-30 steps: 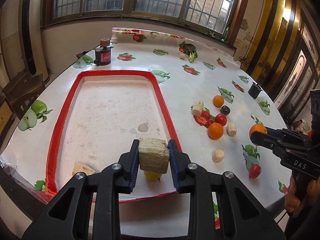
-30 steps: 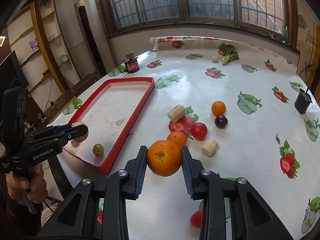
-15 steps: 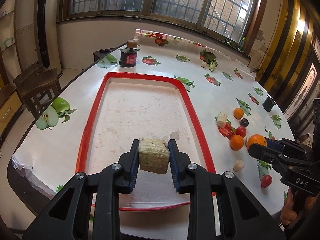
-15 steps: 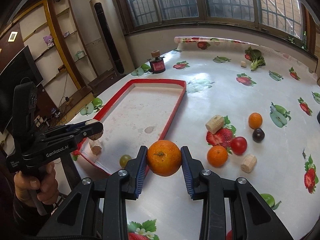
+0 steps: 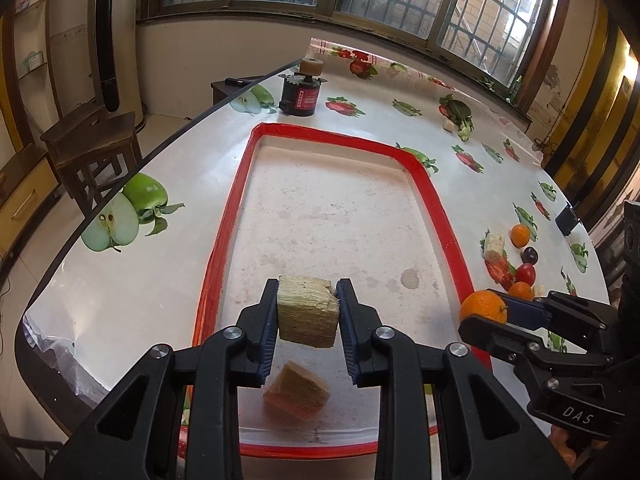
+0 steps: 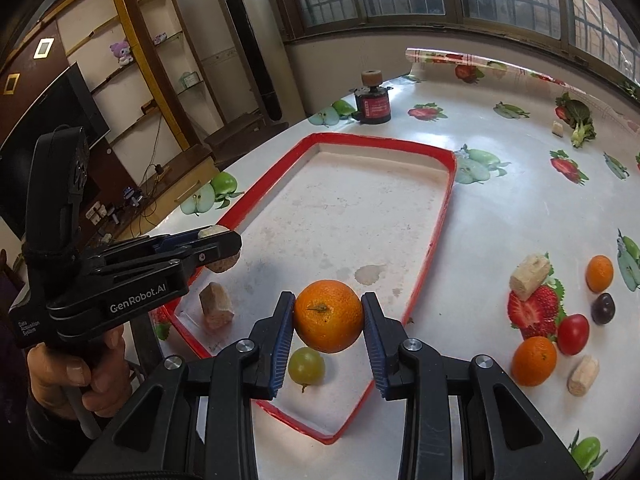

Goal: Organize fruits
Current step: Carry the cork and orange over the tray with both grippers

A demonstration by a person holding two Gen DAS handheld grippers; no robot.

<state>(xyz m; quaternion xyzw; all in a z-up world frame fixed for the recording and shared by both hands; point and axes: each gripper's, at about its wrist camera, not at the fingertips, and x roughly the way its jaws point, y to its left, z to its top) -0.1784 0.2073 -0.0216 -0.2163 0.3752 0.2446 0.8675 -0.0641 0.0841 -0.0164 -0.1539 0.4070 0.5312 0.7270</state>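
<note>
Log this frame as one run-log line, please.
left gripper: shut on pale fibrous chunk, over red tray | right gripper: shut on orange, over tray | in tray: green grape, second chunk

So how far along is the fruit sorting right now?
Early. The red-rimmed tray holds a green grape and a tan chunk. Left tongs grip a pale fibrous block; right tongs grip an orange. Still loose: two oranges, red tomato, dark plum.
</note>
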